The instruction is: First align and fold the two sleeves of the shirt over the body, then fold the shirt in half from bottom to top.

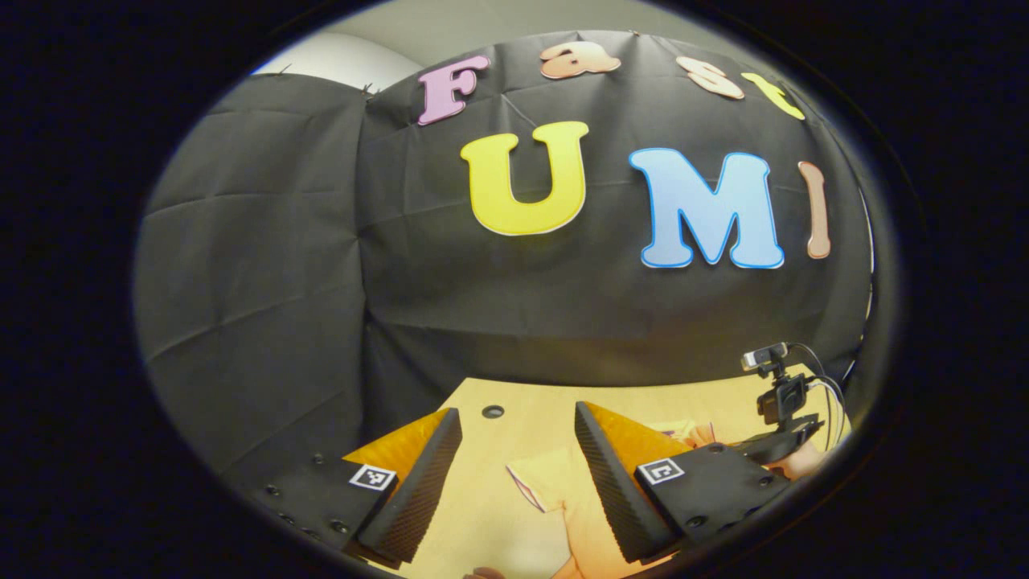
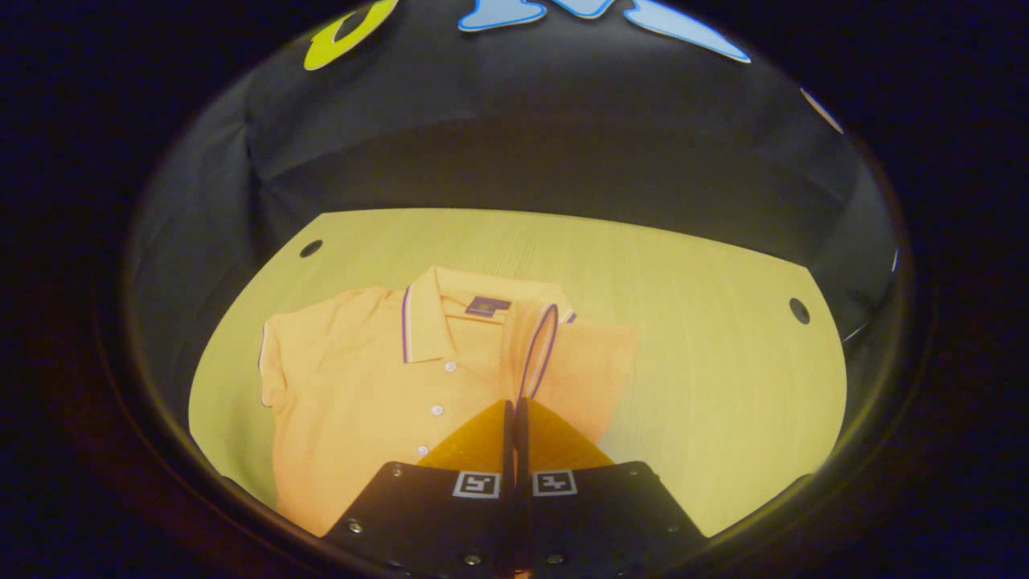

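The shirt [image 2: 378, 386] lies flat at centre-left of the table [image 2: 707, 322], collar toward the top. One sleeve [image 2: 534, 354] is pinched in the closed right gripper [image 2: 512, 418], over the body. The left gripper [image 1: 514, 474] hangs wide open, nearer the unfolded sleeve [image 2: 281, 362].

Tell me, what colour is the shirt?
The shirt is orange with dark collar trim, clearest in the right gripper view.
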`<state>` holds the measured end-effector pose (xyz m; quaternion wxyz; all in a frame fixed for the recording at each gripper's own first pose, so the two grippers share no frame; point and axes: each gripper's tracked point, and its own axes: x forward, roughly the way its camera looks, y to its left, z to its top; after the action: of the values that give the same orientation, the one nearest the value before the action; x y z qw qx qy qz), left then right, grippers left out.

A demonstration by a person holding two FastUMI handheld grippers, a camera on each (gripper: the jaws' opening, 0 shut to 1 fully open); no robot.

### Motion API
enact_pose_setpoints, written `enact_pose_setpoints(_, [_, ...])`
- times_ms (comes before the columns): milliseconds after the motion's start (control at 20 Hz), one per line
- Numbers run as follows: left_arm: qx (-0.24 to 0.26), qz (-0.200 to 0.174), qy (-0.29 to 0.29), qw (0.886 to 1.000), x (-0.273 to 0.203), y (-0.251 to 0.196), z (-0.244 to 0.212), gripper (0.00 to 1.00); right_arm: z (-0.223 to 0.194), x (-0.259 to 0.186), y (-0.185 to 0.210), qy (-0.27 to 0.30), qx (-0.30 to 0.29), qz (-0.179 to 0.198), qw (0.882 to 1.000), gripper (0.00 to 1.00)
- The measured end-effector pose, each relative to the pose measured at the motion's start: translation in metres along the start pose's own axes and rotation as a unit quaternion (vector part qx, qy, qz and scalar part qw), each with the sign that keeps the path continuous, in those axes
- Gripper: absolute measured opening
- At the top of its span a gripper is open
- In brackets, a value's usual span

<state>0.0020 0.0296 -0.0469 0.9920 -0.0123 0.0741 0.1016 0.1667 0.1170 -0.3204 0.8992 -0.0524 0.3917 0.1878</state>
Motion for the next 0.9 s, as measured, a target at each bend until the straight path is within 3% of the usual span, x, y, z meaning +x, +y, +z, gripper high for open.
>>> enact_pose_setpoints(200, [-0.004,0.01,0.008,1.0,0.001,0.014,-0.01,0.96,-0.01,0.012,0.011,0.016,-0.013,-0.004,1.0,0.02])
enact_pose_setpoints(350, [-0.009,0.01,0.014,1.0,0.006,0.018,-0.015,0.94,-0.011,0.008,0.024,0.028,0.007,0.026,0.999,0.1])
enact_pose_setpoints(400, [-0.01,0.009,0.016,1.0,0.006,0.017,-0.018,0.94,-0.012,0.008,0.024,0.03,0.01,0.024,0.999,0.29])
enact_pose_setpoints(450, [-0.01,0.008,0.021,1.0,0.009,0.016,-0.023,0.94,-0.009,0.004,0.021,0.024,0.008,0.018,1.0,0.34])
enact_pose_setpoints(900, [-0.013,-0.03,0.083,0.996,0.076,-0.005,-0.096,0.96,0.027,-0.07,0.025,-0.056,-0.014,0.008,0.998,0.34])
